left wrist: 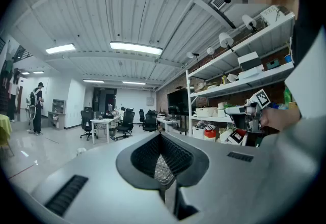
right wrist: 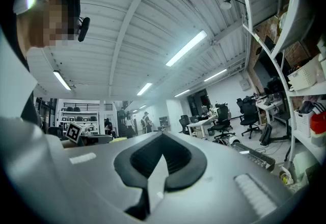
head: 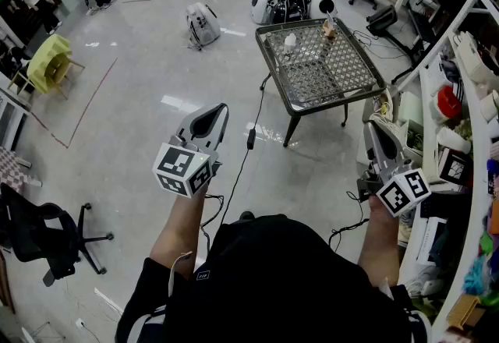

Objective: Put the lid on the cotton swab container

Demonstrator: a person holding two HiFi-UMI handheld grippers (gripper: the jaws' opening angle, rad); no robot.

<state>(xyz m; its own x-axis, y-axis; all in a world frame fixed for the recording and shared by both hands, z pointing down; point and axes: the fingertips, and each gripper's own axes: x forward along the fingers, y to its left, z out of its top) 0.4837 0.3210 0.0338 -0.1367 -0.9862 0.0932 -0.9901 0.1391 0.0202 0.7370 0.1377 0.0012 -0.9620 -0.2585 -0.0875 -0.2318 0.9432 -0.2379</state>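
Note:
A small metal table with a wire-mesh top stands on the floor some way ahead of me. On it are a small upright container and, to its left, a small white rounded piece; both are too small to make out in detail. My left gripper is held level in front of my chest, its jaws shut and empty. Off to the right, my right gripper is also level, shut and empty. Both are well short of the table.
Crowded shelves run along the right side, close to my right gripper. A black office chair stands at the lower left and a yellow chair further off. A backpack and a black cable lie on the floor.

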